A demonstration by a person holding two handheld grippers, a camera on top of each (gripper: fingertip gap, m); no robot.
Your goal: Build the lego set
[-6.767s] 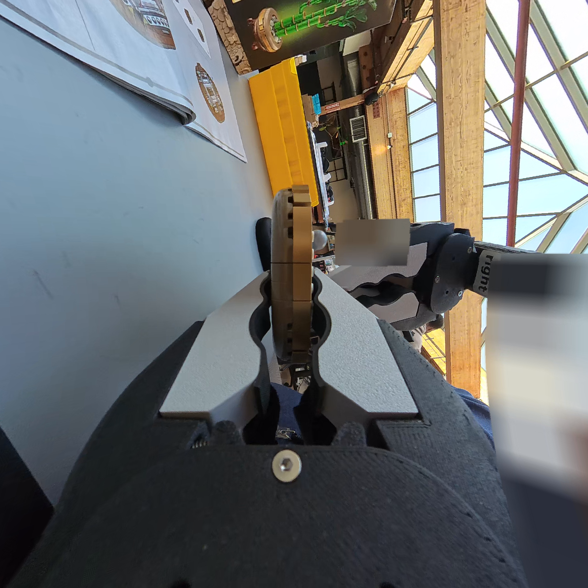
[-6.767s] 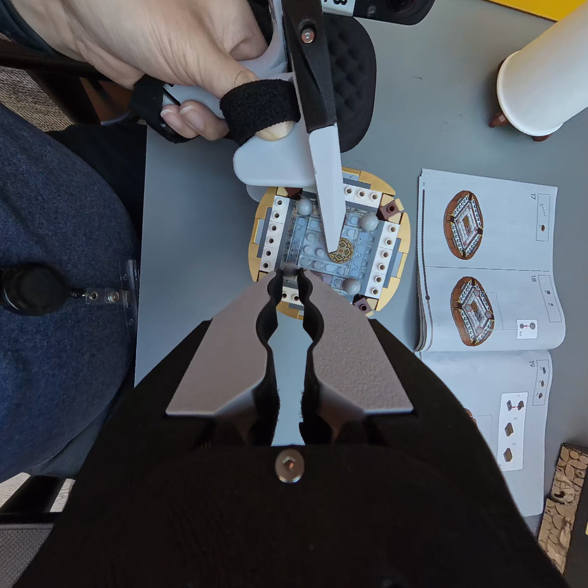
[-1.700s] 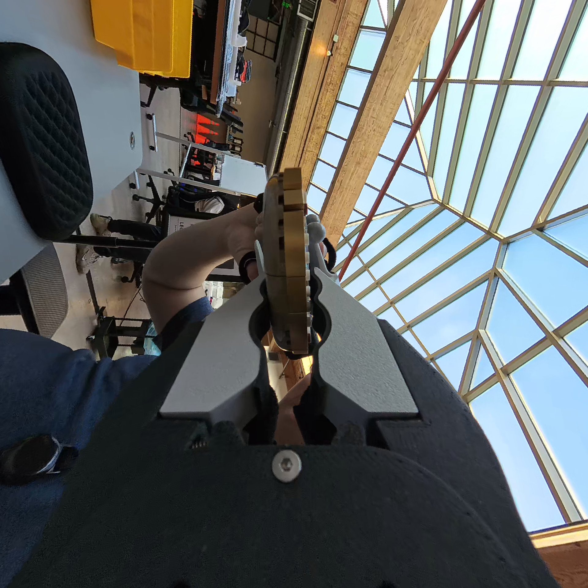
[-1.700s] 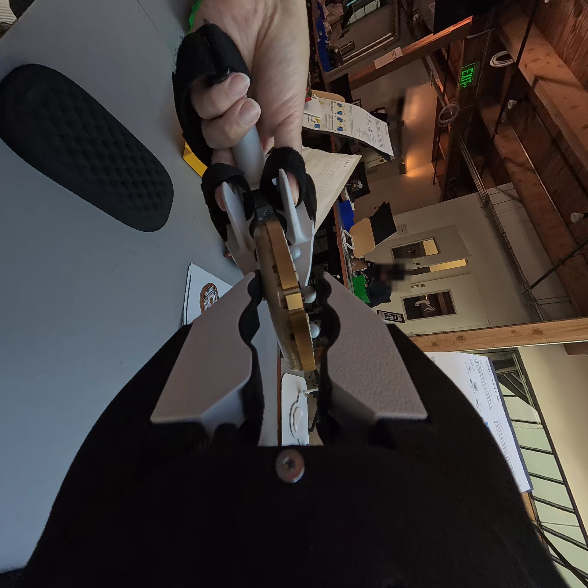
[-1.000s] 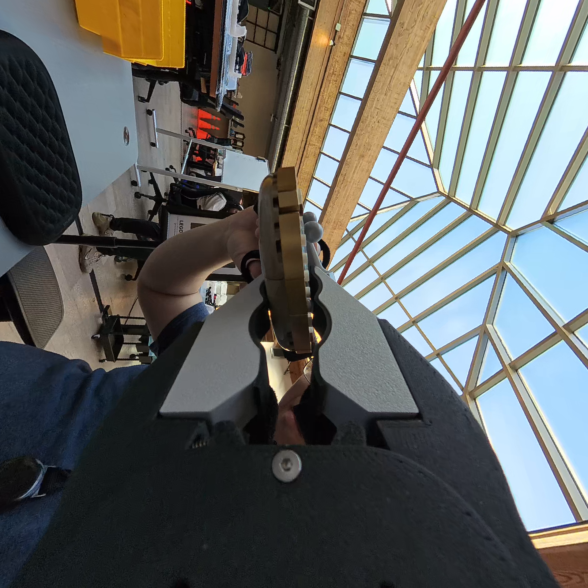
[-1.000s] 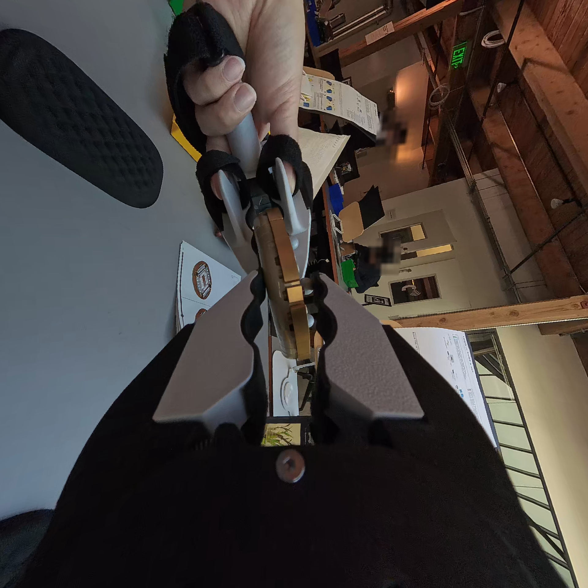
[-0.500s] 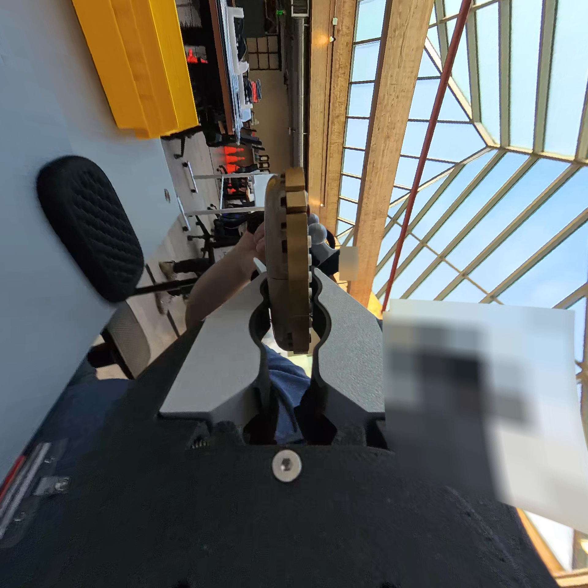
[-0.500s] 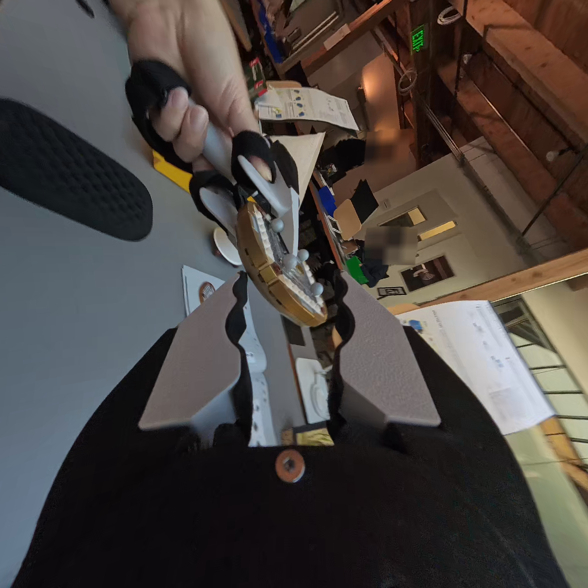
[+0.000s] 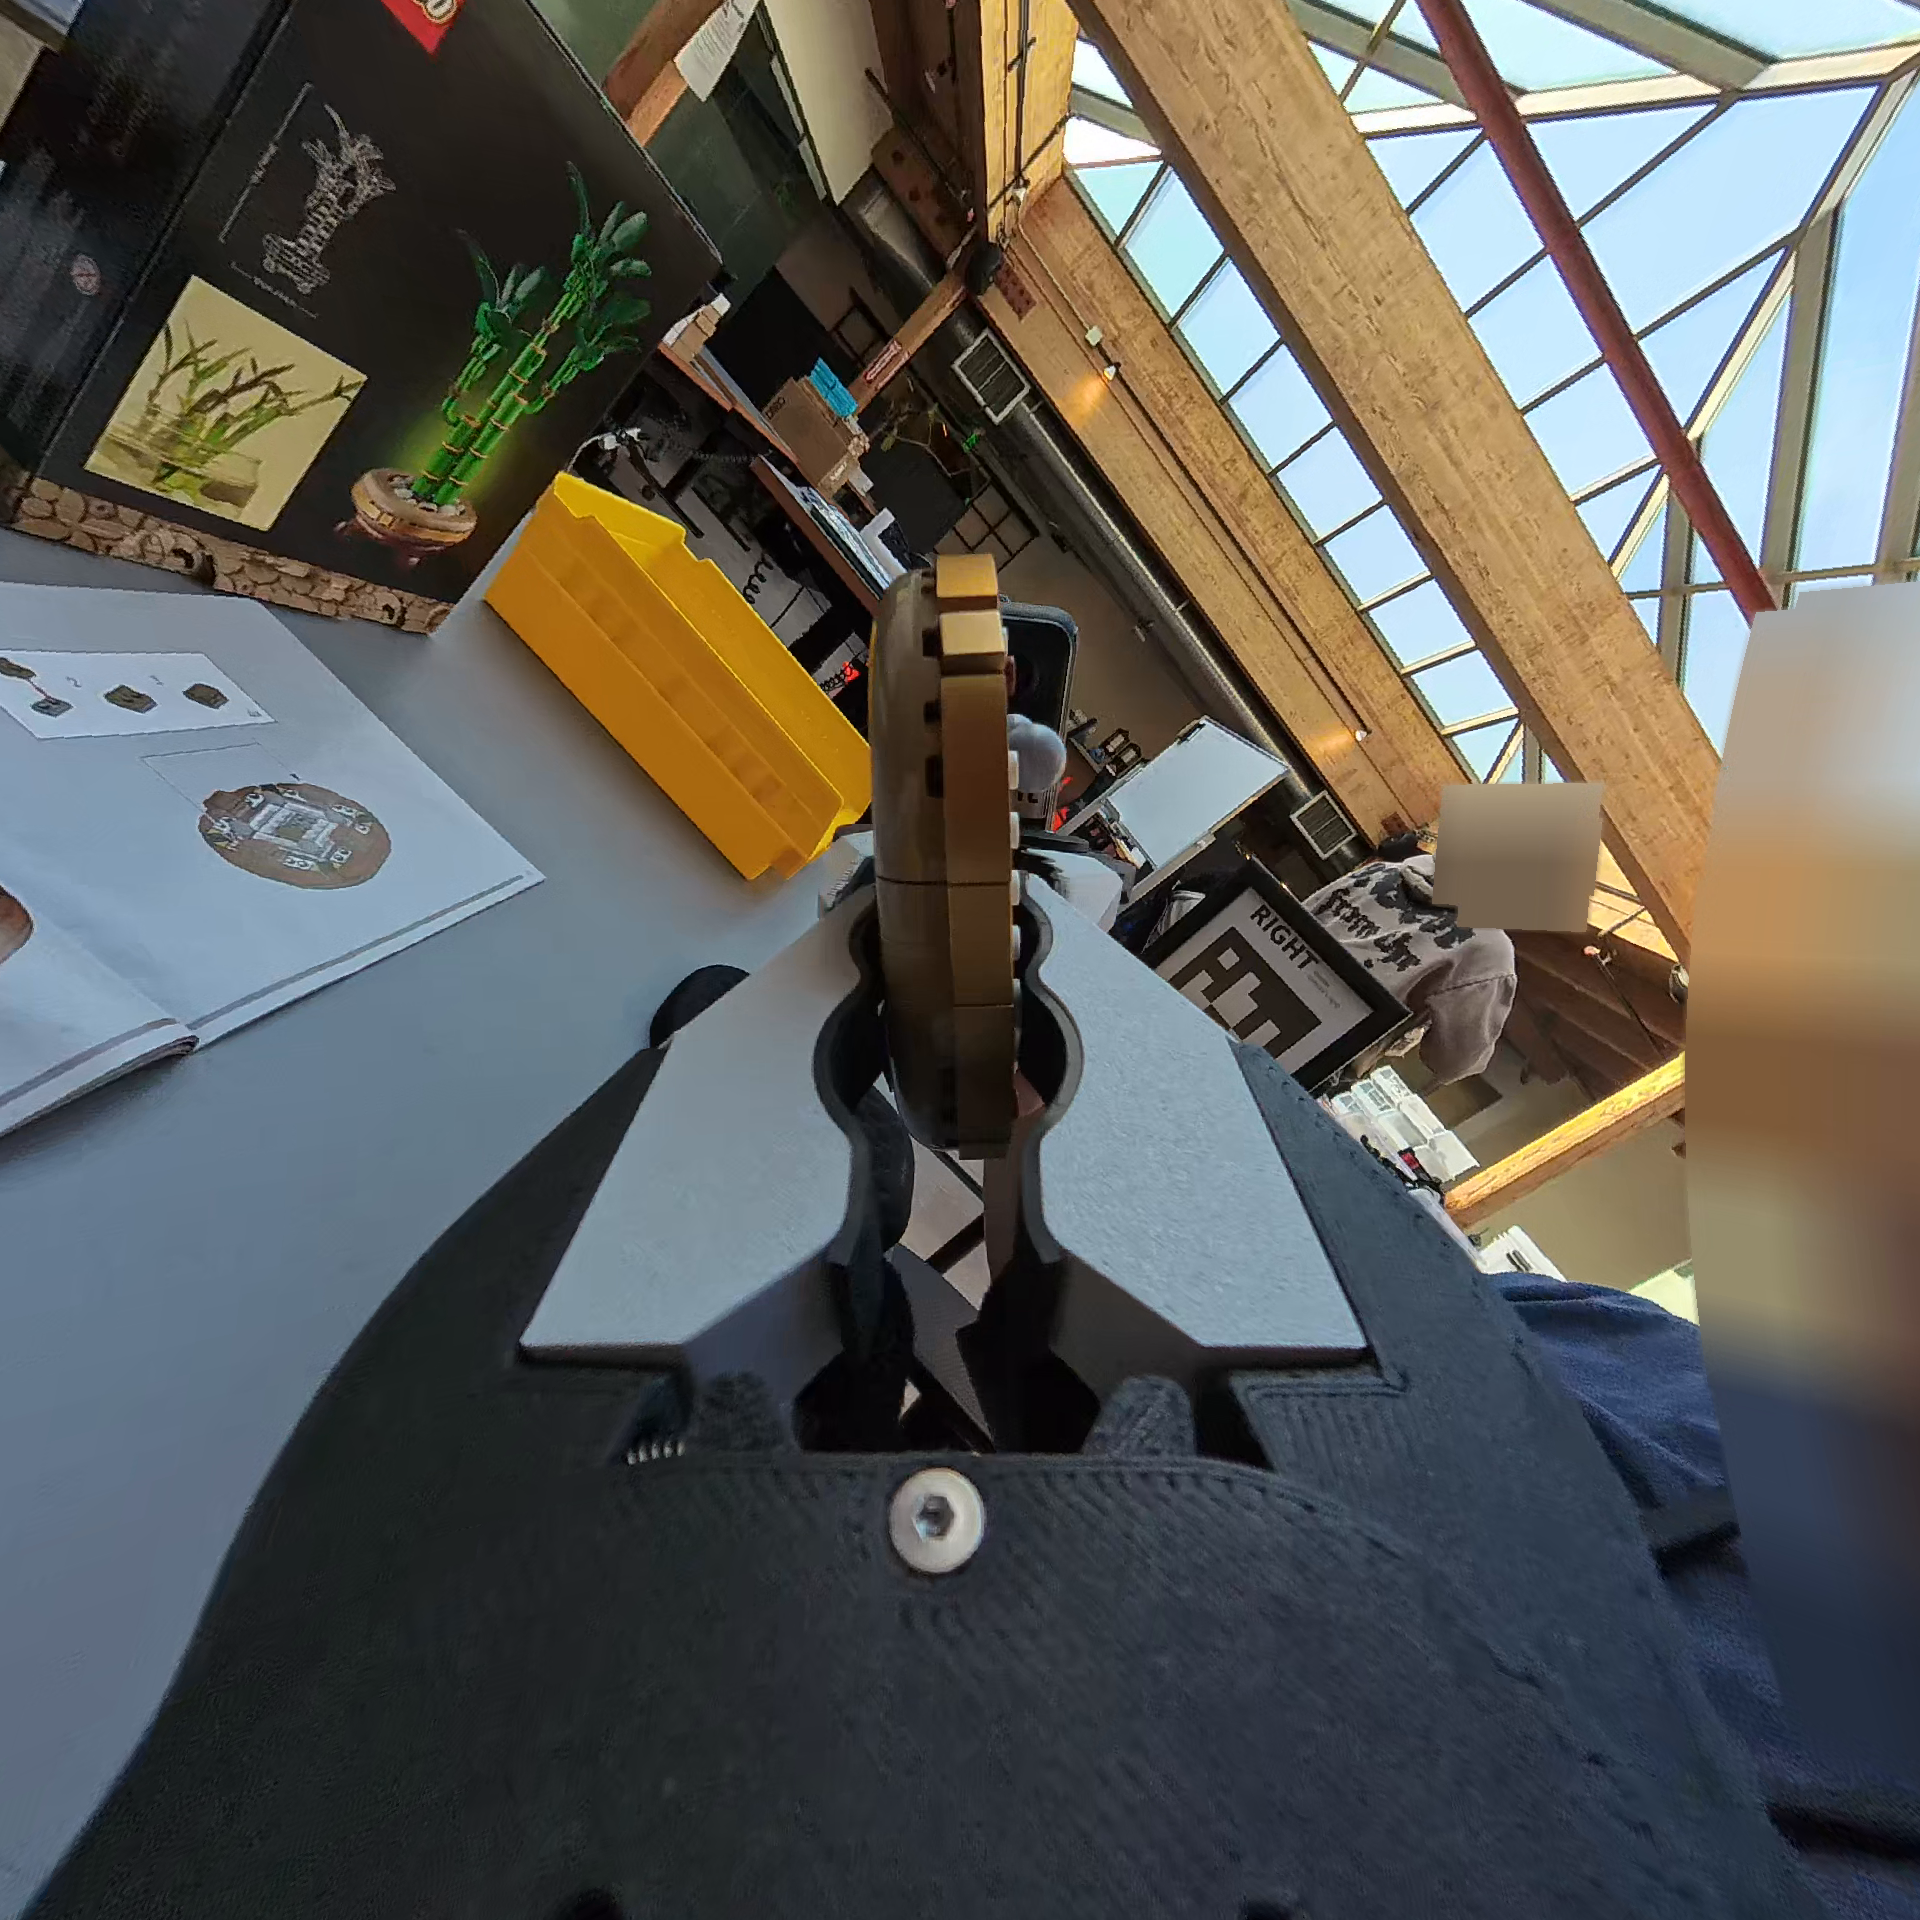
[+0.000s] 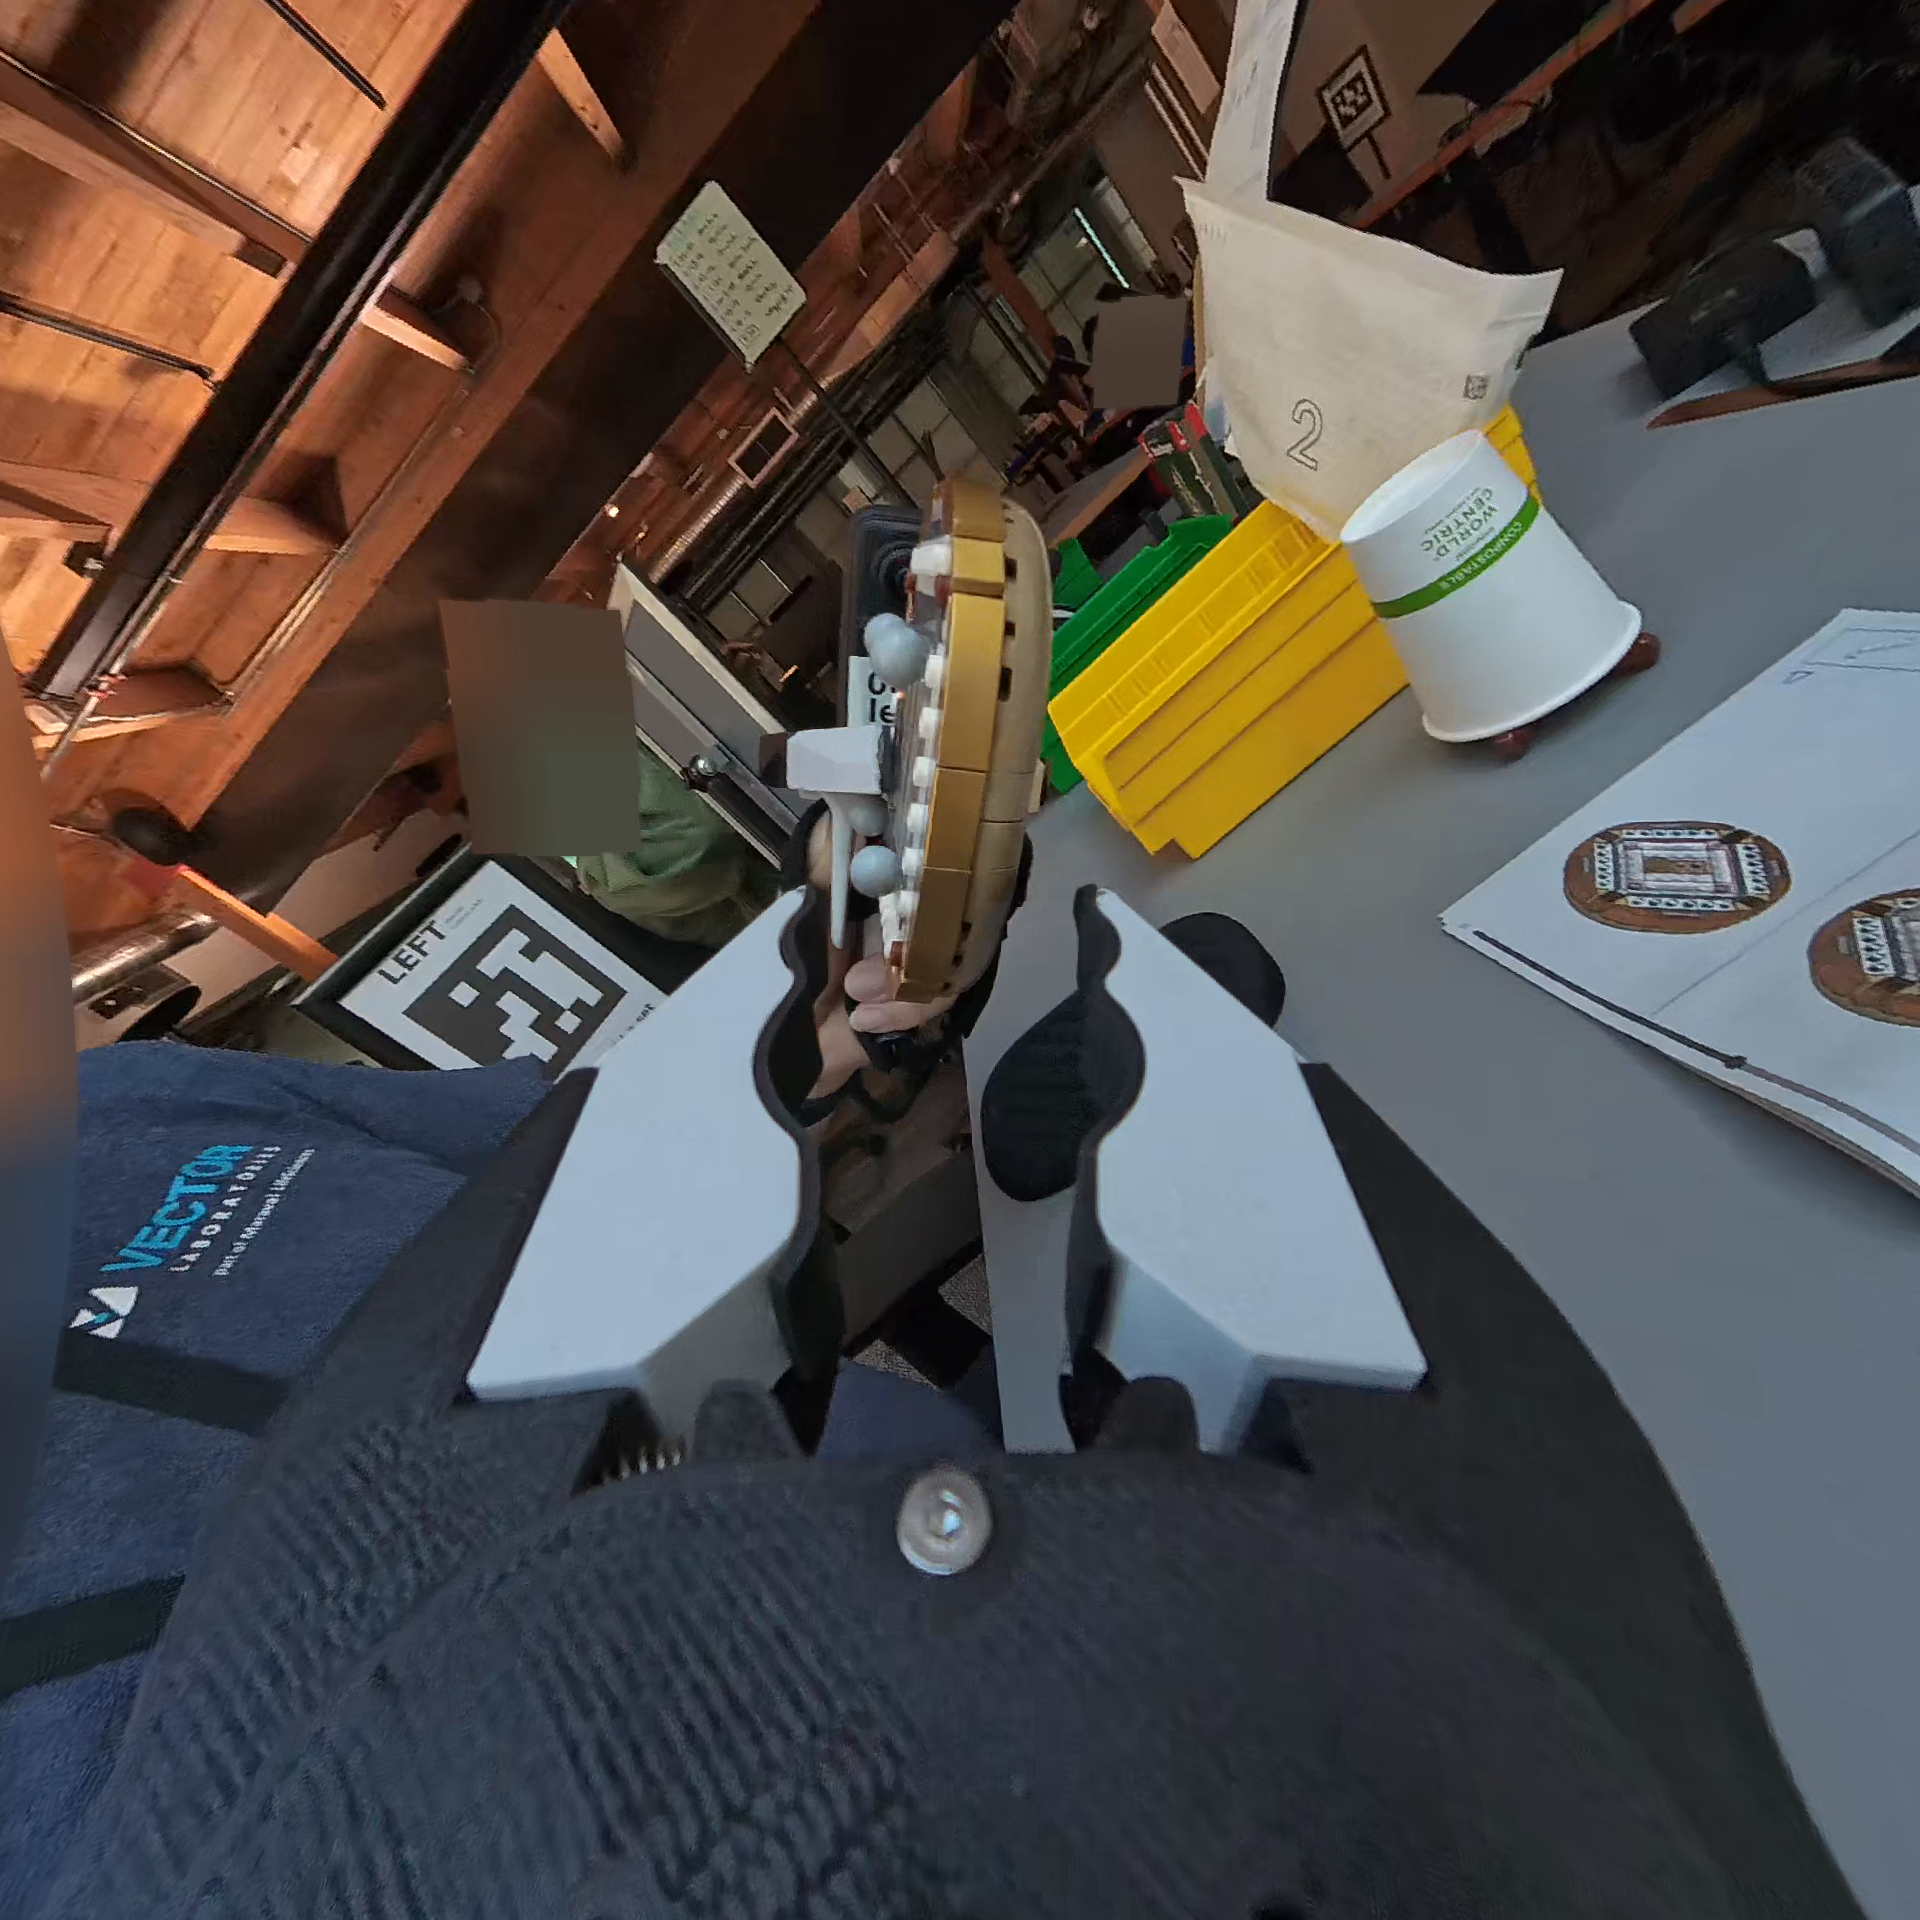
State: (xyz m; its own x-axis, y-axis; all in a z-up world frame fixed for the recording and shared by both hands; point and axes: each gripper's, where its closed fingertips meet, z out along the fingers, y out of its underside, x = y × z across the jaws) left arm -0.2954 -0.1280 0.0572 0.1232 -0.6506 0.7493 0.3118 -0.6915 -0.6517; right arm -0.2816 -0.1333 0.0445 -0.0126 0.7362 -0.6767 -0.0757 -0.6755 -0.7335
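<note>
The left gripper point(image 9: 945, 977) is clamped on the round gold-and-tan lego disc point(image 9: 940, 862), gripping it edge-on at the centre of the left wrist view, so the disc stands upright between the grey fingers point(image 9: 727, 1143) with its lower rim sunk in their notch. In the right wrist view the right gripper point(image 10: 935, 935) has its jaws apart and holds nothing; the same disc point(image 10: 966, 748) rises just beyond its tips, studded face with small grey balls turned to the left of the frame, smooth underside to the right.

Farther out, at mid right of the right wrist view, lie the open paper instruction booklet point(image 10: 1714, 914) on the grey table point(image 10: 1455, 1195), an upturned white paper cup point(image 10: 1486, 613) and stacked yellow plastic bins point(image 10: 1216, 707). The black set box with the bamboo picture point(image 9: 312, 312) stands at upper left of the left wrist view.

The step in hand looks like a handover or regrip of the disc in mid-air. To do it well, the right jaws should straddle the rim squarely, clear of the grey balls, and close firmly before the left lets go. A skewed pinch could lever plates off the rim.
</note>
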